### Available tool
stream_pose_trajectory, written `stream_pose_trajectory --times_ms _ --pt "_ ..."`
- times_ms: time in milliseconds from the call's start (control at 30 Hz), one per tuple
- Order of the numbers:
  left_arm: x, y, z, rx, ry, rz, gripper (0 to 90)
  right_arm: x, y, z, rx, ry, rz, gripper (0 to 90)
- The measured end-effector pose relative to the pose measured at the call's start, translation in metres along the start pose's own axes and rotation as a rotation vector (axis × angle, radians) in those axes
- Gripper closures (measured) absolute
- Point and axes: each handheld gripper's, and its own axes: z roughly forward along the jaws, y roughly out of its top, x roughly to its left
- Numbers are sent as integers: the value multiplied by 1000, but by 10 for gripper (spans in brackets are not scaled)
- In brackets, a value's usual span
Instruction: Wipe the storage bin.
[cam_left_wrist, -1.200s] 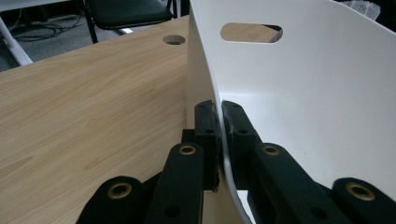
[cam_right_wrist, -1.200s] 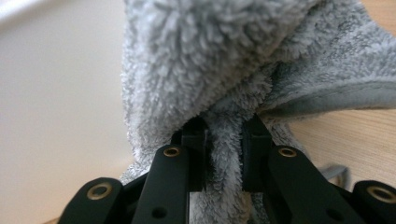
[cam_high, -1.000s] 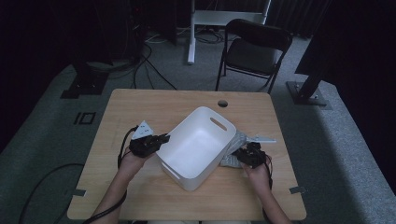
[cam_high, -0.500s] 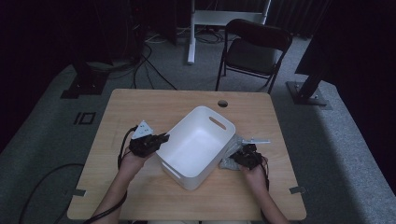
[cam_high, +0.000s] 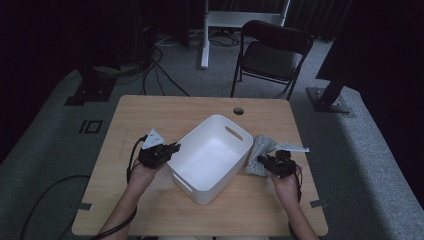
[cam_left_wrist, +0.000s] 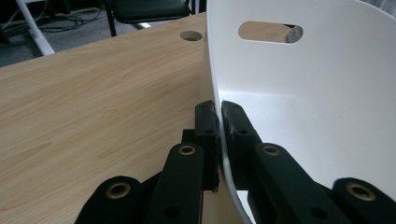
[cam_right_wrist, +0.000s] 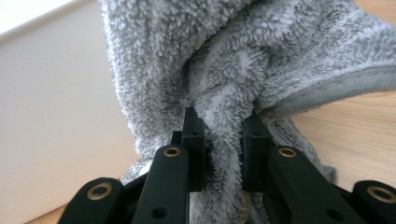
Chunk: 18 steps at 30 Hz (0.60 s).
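bin (cam_high: 210, 157): smooth white plastic | towel (cam_right_wrist: 224, 70): fluffy grey cloth | table (cam_left_wrist: 93, 93): matt wood

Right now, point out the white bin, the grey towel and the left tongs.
white bin (cam_high: 200, 165): high view, on its bare inner floor.
grey towel (cam_right_wrist: 224, 51): right gripper view, on the fluffy bunched fold.
left tongs (cam_left_wrist: 219, 109): left gripper view, at the tips clamping the bin's wall.

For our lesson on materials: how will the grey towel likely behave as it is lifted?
The towel is fluffy and bunches between the right gripper, so it probably droops, floppy. It looks light. Its pile likely resists slipping.
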Motion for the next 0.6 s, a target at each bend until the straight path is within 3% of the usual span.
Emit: stream_pose_trajectory --times_ms 200,367,433,600 --pt "2 -1 -4 4 41 -23 860 -9 0 -10 -7 -16 13 763" --pt "6 -5 -8 -12 111 -70 870 -14 0 -15 -13 -27 20 762" --pt "5 -5 -9 -10 129 -61 870 -14 0 -15 -16 -29 24 763" --pt "8 -6 -11 -15 96 -78 850 -14 1 -16 -19 -26 24 762"
